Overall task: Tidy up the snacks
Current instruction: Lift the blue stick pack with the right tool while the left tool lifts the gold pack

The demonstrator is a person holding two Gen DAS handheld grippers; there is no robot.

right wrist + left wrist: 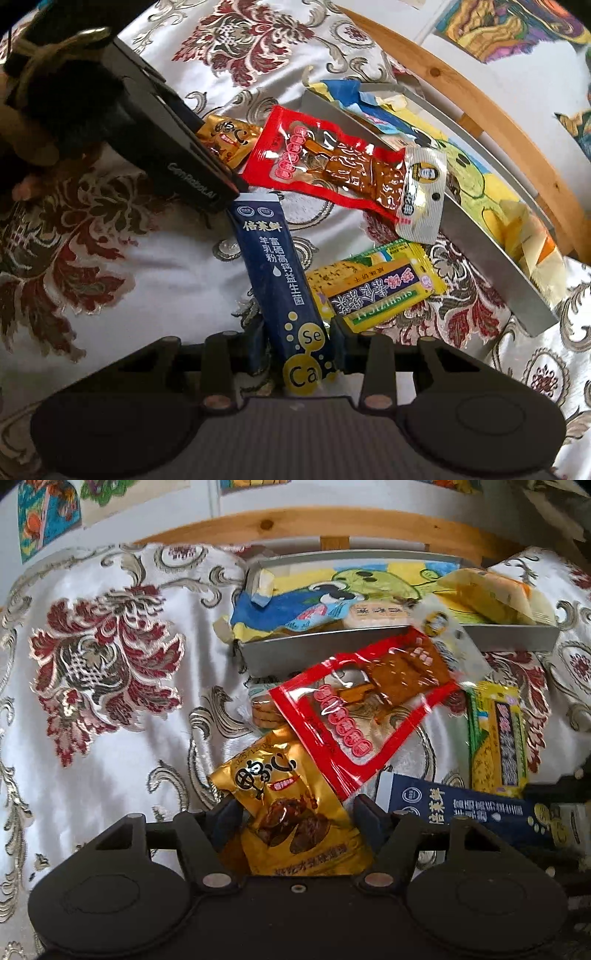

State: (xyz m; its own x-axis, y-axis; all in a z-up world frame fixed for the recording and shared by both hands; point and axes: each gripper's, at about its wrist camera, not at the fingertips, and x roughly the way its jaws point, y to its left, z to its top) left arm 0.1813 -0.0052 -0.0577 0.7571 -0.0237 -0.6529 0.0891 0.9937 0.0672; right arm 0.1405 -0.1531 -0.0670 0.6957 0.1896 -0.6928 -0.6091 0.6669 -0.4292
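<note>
The left tool (293, 814) has its two fingers set to either side of a gold snack pouch (291, 812), which lies between them on the patterned cloth (110, 738); the left finger touches the pouch's edge, but whether the fingers truly pinch it cannot be told. The pouch's upper end is tucked under a red packet (354, 716) of brown dried strips, which lies slantwise toward the grey tray (332, 646). A small pack of round biscuits (264, 710) peeks out from beneath the red packet, on its left.

The right tool (297, 345) is clenched on the lower end of a dark blue sachet (280, 273), the end printed "Se" and "Ca" sitting between the fingers. The sachet runs away from the tool toward the left tool's body (177, 162), which a hand (29, 147) holds at the upper left of the right wrist view. Just to the right of the sachet lies a yellow-green snack bar (380, 288), touching it near the tool's right finger.

The tray stands toward the far edge of the cloth-covered surface, by a wooden rail (480, 110). It is lined with a coloured drawing (332, 590) and holds pale wrapped snacks (491, 594) at its right end.
</note>
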